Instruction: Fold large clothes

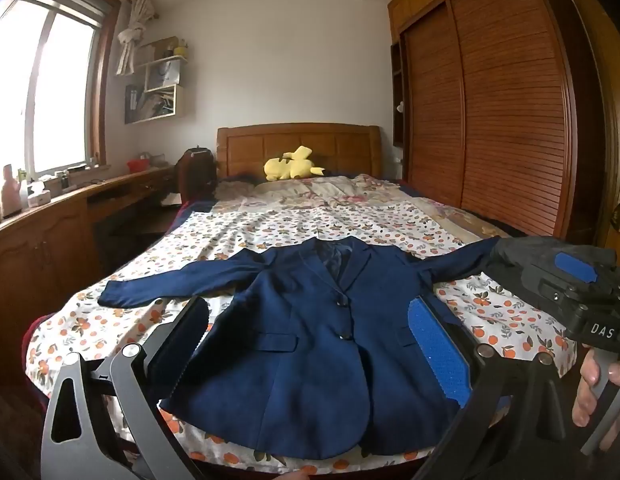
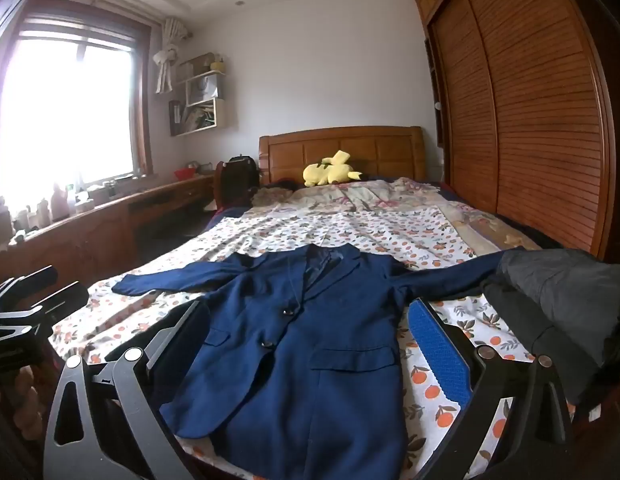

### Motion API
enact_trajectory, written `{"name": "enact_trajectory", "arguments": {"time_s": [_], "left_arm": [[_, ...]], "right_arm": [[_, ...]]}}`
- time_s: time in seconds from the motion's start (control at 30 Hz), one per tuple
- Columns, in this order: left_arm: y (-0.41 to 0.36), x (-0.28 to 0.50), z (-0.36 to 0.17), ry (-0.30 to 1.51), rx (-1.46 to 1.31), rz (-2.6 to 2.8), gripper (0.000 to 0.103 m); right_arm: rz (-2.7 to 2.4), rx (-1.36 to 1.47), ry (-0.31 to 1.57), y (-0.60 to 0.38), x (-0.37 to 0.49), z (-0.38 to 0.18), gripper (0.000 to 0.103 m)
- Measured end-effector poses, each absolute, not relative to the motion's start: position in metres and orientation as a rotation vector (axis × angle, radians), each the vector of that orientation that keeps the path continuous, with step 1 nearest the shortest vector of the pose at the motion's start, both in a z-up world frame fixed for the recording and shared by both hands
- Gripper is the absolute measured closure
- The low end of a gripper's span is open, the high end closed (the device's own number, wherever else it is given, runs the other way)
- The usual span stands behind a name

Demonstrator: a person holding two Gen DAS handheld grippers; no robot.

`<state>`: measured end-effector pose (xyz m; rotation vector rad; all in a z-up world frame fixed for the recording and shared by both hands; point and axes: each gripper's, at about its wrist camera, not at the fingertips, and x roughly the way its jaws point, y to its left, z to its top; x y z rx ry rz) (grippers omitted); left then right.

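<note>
A bed (image 1: 270,224) with an orange-print sheet fills the room between desk (image 1: 62,216) and wardrobe (image 1: 490,100). The navy blazer (image 1: 310,332) lies flat near the foot, sleeves outspread. Left gripper (image 1: 310,344) and right gripper (image 2: 310,344) both gape, empty. Only the right view shows dark clothing (image 2: 562,292) at the edge

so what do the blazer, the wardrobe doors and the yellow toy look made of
Blazer: navy woven suiting, matte, with a shinier lining at the collar. Wardrobe doors: reddish-brown wood, slatted, slight gloss; possibly veneer. Yellow plush toy: soft, fuzzy fabric.
</note>
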<state>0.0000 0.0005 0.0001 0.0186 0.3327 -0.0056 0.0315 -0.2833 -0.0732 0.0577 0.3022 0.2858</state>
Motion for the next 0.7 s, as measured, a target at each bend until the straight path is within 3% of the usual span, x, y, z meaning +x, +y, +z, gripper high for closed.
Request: {"name": "enact_trajectory", "arguments": {"time_s": [0.7], "left_arm": [[0.0005,-0.0014,0.0002,0.326,0.024,-0.002,0.002]], "right_arm": [[0.285,0.059,0.300,-0.2829,0.0307,-0.0745,0.007]]}}
